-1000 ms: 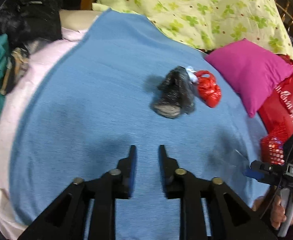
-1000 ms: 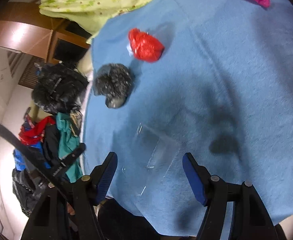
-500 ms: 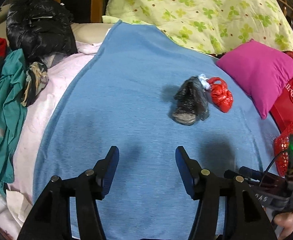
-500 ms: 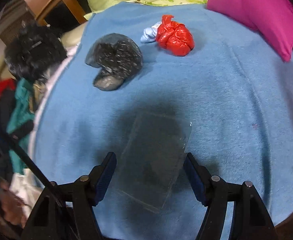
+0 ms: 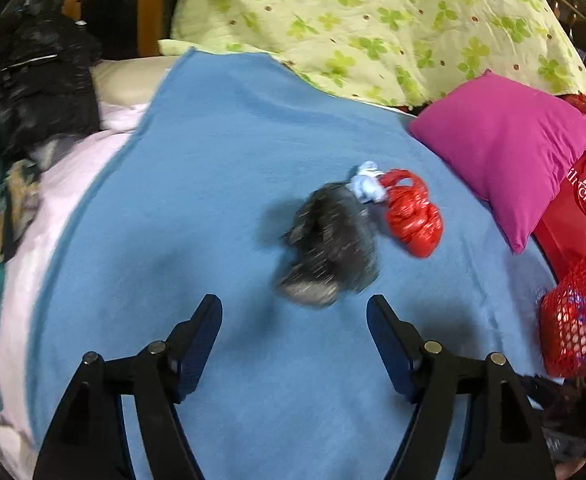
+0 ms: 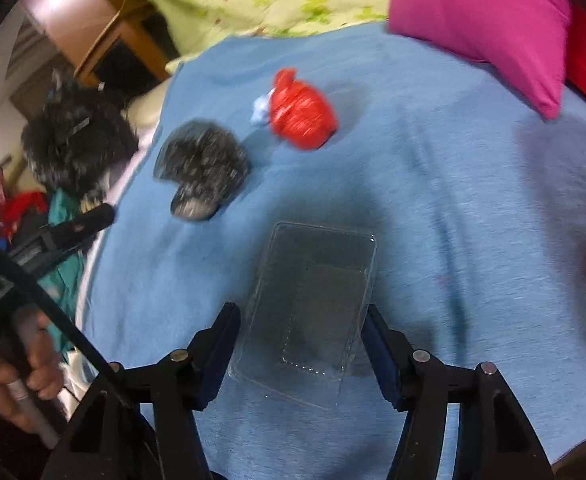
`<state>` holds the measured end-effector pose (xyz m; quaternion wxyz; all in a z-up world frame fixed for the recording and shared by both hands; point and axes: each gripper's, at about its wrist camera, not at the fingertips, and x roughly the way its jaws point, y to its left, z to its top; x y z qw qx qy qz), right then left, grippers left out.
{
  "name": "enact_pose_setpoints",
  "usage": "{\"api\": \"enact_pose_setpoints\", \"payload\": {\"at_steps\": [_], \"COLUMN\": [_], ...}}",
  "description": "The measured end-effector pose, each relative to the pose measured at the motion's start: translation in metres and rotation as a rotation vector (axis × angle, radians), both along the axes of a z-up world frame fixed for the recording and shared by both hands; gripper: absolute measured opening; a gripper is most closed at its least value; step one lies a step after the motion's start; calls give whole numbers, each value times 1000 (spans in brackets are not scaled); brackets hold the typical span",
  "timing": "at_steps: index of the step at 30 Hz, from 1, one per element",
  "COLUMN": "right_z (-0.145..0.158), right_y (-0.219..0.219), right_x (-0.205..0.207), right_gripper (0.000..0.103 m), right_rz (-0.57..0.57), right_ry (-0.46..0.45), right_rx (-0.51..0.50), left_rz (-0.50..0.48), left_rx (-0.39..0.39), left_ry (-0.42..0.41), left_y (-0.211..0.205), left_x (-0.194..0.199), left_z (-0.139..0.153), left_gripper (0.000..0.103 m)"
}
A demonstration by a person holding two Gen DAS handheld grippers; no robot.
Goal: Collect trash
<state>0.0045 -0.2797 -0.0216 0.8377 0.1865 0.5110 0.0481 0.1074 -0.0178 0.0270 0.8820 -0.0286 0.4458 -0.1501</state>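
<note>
On the blue blanket [image 5: 213, 184] lie a crumpled black bag [image 5: 329, 248], a knotted red bag [image 5: 411, 216] and a small white scrap [image 5: 367, 184]. My left gripper [image 5: 295, 316] is open, just short of the black bag. In the right wrist view a clear plastic tray [image 6: 313, 308] lies flat on the blanket [image 6: 473, 200]. My right gripper [image 6: 301, 328] is open, its fingers on either side of the tray's near half. The black bag [image 6: 201, 172], red bag [image 6: 303, 116] and white scrap [image 6: 260, 110] lie beyond.
A magenta pillow [image 5: 509, 156] and a green floral quilt [image 5: 373, 20] lie at the back right. A red shopping bag [image 5: 581, 216] and a red mesh basket [image 5: 569, 320] stand at the right. Dark clothes [image 5: 33, 80] are piled at the left.
My left gripper has opened wide and moved toward the black bag. My right gripper has swung over the clear tray and now straddles it.
</note>
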Motion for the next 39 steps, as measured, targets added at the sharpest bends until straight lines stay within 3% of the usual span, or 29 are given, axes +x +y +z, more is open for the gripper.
{"api": "enact_pose_setpoints", "payload": {"at_steps": [5, 10, 11, 12, 13, 14, 17, 26, 39], "right_z": [17, 26, 28, 31, 35, 37, 49, 94, 135], "right_y": [-24, -37, -38, -39, -38, -37, -35, -30, -77], "right_x": [-8, -6, -6, -7, -9, -9, -16, -51, -104], "right_gripper": [65, 65, 65, 65, 65, 65, 65, 65, 65], "right_rz": [-25, -39, -37, -33, -27, -22, -7, 4, -129], "right_ry": [-70, -127, -138, -157, -175, -188, -255, -500, -689], "right_rx": [23, 29, 28, 21, 13, 9, -7, -48, -37], "left_rz": [-3, 32, 38, 39, 37, 43, 36, -22, -60], "left_rx": [50, 48, 26, -5, -26, -39, -33, -18, 110], "left_ry": [68, 154, 165, 187, 210, 213, 179, -26, -299], "left_y": [-41, -50, -49, -46, -44, -42, -40, -47, -90], "left_x": [41, 64, 65, 65, 66, 64, 52, -22, -112], "left_z": [-23, -55, -59, -63, -67, -68, -58, 14, 101], "left_gripper": [77, 75, 71, 51, 41, 40, 32, 31, 32]}}
